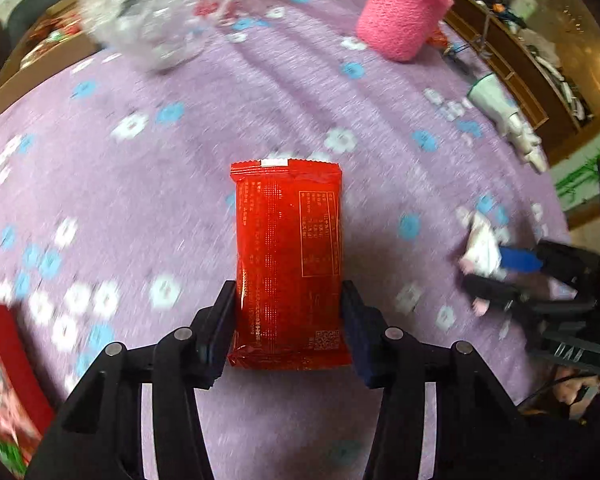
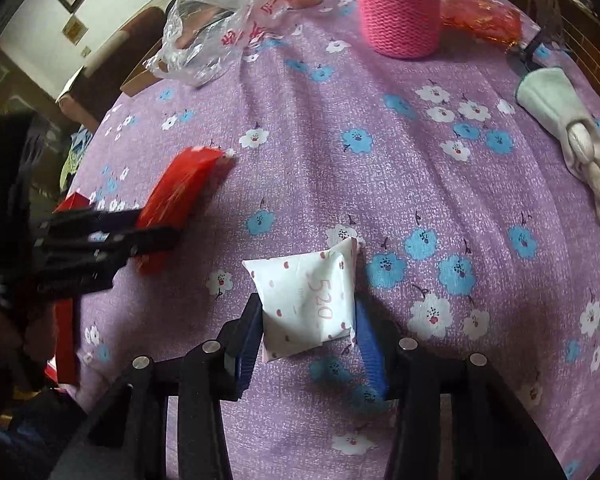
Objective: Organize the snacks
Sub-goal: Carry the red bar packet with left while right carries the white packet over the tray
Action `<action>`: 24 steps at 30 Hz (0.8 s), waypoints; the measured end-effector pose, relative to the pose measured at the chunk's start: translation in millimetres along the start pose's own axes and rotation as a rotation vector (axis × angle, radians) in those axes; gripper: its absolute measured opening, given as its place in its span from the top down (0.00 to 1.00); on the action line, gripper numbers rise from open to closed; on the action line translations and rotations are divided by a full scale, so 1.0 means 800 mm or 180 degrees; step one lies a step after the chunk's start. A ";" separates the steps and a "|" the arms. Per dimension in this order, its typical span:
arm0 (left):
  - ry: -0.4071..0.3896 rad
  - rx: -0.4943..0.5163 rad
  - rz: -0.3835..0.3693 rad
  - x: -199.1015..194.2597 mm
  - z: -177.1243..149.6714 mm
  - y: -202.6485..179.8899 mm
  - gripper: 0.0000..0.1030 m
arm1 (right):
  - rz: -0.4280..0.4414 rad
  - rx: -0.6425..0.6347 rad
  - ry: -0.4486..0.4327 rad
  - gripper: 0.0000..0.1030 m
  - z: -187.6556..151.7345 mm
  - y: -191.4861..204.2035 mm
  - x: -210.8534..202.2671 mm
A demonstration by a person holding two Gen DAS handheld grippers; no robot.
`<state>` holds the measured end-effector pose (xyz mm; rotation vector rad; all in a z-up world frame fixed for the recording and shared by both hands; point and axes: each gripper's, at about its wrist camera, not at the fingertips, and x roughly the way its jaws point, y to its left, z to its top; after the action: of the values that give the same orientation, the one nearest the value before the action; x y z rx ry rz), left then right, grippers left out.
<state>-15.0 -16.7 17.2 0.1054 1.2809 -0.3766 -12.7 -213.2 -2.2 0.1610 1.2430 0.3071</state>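
My left gripper [image 1: 289, 300] is shut on a red snack packet [image 1: 290, 256] and holds it above the purple flowered tablecloth [image 1: 148, 200]. In the right wrist view the same gripper [image 2: 156, 228] and red packet [image 2: 184, 196] show at the left. My right gripper [image 2: 306, 320] is shut on a white snack packet with pink dots marked "520" [image 2: 306, 300]. In the left wrist view that gripper [image 1: 500, 268] and white packet [image 1: 480, 250] show at the right. A pink knitted basket [image 2: 398, 8] stands at the far side of the table.
A crumpled clear plastic bag [image 2: 216, 28] lies at the far left. A red-orange packet [image 2: 480, 16] lies behind the basket. A white glove [image 2: 572, 140] lies at the right edge. A red box [image 1: 4, 388] sits at the near left. Table edges curve away on both sides.
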 end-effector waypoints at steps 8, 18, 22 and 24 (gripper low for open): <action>-0.0299 -0.0236 0.0393 -0.062 -0.047 0.032 0.54 | 0.0322 -0.0190 0.0048 0.58 0.007 0.034 0.007; -0.0653 -0.0663 0.0793 -0.117 -0.078 0.066 0.53 | 0.0537 -0.0923 0.0017 0.59 0.020 0.145 0.008; -0.0754 -0.0847 0.0933 -0.141 -0.096 0.083 0.53 | 0.0599 -0.1202 0.0022 0.59 0.021 0.184 0.012; -0.0797 -0.0887 0.0974 -0.149 -0.104 0.087 0.53 | 0.0640 -0.1299 0.0036 0.59 0.021 0.199 0.015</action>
<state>-95.7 97.6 96.8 0.0158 1.0377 0.0528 -16.2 -57.8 37.6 -0.0685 1.1523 0.7285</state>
